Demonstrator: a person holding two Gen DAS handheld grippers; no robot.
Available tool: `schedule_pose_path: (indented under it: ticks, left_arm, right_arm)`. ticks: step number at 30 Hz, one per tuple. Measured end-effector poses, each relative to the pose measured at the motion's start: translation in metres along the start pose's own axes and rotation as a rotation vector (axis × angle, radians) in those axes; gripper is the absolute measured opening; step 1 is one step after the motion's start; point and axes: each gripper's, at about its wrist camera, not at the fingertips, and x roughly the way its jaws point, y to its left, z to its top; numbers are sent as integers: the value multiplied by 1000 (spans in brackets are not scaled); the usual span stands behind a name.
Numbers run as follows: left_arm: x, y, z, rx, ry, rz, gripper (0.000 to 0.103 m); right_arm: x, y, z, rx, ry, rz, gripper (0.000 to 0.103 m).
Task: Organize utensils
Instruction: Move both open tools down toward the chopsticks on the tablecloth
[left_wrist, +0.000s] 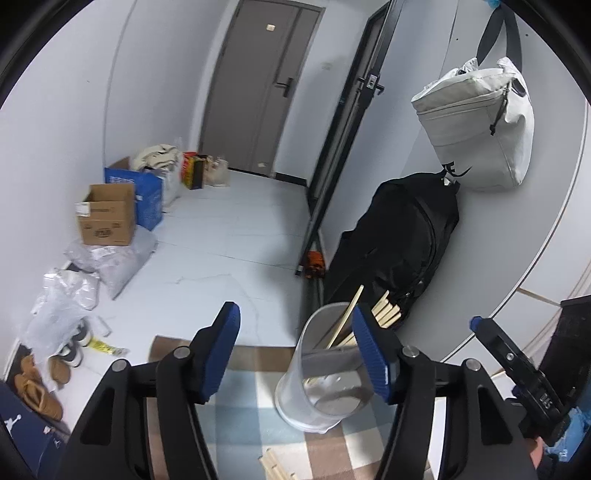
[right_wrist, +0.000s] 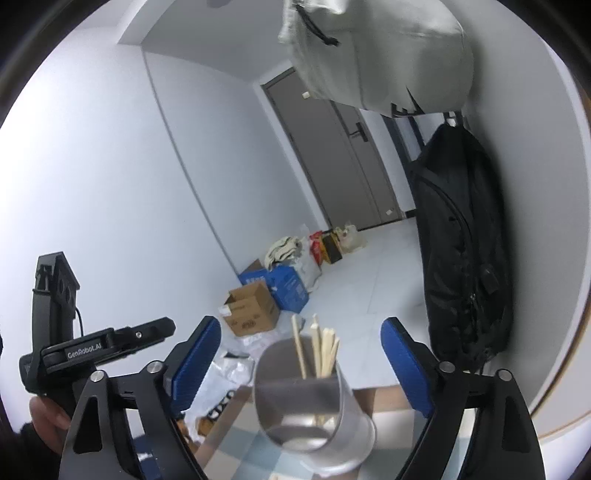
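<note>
A clear plastic cup (left_wrist: 321, 380) stands on a checked cloth (left_wrist: 251, 398) and holds several wooden chopsticks (left_wrist: 384, 312). My left gripper (left_wrist: 301, 350) is open and empty, its right finger close beside the cup. More chopsticks (left_wrist: 275, 467) lie on the cloth at the bottom edge. In the right wrist view the same cup (right_wrist: 314, 406) with chopsticks (right_wrist: 321, 350) stands between the fingers of my open, empty right gripper (right_wrist: 306, 365). The left gripper's body (right_wrist: 96, 350) shows at the left.
A black backpack (left_wrist: 402, 243) and a grey bag (left_wrist: 480, 125) hang on the wall to the right. Cardboard boxes (left_wrist: 107, 214), plastic bags (left_wrist: 66, 295) and shoes (left_wrist: 40, 384) lie on the floor to the left. A grey door (left_wrist: 258, 85) is at the back.
</note>
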Motion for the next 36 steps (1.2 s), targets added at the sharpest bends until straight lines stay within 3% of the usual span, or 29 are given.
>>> schedule_pose_path:
  ticks: [13,20,23,29,33,36]
  left_arm:
    - [-33,-2,-46,-2,-35,109,82]
    - [-21,20,-82,-63,47,166,85]
    - [-18,33,-94,-78,67,196,85]
    - [-11,58,-115,-120,100,236,85]
    - [-6,70,-121,-157,129,238,85]
    - [-3,78,-124,-181,153,239,85]
  right_arm:
    - [-35,22,-36,-36,92,10,103]
    - [-23,20,-69,-39,239,-20,103]
    - [-6,21,-91,-72,362,-54,102]
    - [32,27,-140,-128,603,-57,75]
    - [58,24,-167,-113,734,-77,48]
    - [72,28,-180,-123,784,-81,43]
